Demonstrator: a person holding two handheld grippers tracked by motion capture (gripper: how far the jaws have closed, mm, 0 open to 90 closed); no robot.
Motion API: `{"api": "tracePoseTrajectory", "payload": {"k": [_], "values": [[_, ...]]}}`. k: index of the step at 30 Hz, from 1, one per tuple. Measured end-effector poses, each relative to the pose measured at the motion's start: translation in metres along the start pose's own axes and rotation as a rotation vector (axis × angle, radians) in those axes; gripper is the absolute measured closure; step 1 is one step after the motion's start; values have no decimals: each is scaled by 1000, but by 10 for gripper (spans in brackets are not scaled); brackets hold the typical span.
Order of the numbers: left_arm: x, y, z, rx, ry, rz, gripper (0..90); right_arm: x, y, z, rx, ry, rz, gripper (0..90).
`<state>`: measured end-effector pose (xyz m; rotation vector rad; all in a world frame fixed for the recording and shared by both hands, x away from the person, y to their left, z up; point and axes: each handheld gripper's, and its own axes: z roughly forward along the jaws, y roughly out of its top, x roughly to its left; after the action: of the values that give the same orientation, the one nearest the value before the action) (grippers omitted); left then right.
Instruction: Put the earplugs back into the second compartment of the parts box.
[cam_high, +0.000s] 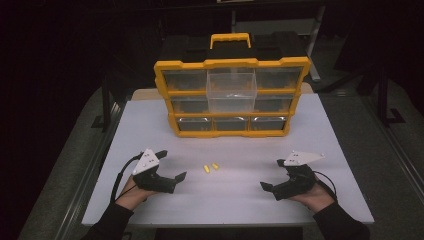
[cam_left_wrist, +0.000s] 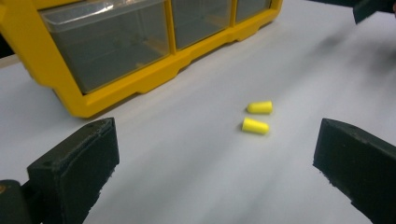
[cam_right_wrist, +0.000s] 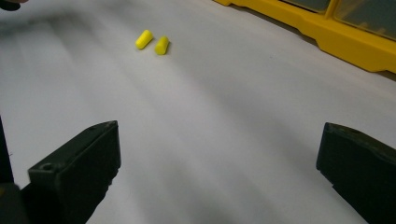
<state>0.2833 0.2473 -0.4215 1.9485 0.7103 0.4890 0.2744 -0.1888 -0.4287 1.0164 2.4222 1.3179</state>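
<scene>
— What are those two yellow earplugs (cam_high: 209, 167) doing out there?

— They are lying side by side on the white desk (cam_high: 150, 120), just apart from each other, in front of the yellow drawer organizer (cam_high: 231, 97) and roughly midway between the two hands. In the left gripper view, the nearer earplug (cam_left_wrist: 255, 126) and the farther earplug (cam_left_wrist: 259, 107) are both resting on their sides.

— How are they going to handle?

— I am judging them as foam: very light, soft, squashy, and likely to roll because of the rounded bullet shape. Nothing fragile, but a hard squeeze is going to flatten one, and a glancing touch is probably going to send it skidding across the smooth top.

— Where should the jaws be closing?

— Across the middle of the barrel, from both long sides, with the jaws coming down close to the desk so the plug is not rolling away.

— And the tools themselves?

— The left hand-held gripper (cam_high: 173, 170) is sitting with its jaws spread wide and nothing between them, a little closer to the plugs. The right hand-held gripper (cam_high: 272, 175) is likewise gaping and empty, farther off. One clear drawer (cam_high: 231, 90) in the organizer's middle column is standing pulled forward.
</scene>
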Motion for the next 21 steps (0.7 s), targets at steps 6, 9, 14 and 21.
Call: {"api": "tracePoseTrajectory", "payload": {"k": [6,9,14,21], "values": [[0,-7,-8,17,10,14,0,0,3,5,5,5,3,0],[1,-8,-11,16,17,23,0,-1,7,8,11,14,-8,0],[5,-11,-15,19,30,5,0,-3,15,12,3,30,-3,0],[4,-10,-13,11,10,14,0,1,29,16,2,37,-30,0]]}}
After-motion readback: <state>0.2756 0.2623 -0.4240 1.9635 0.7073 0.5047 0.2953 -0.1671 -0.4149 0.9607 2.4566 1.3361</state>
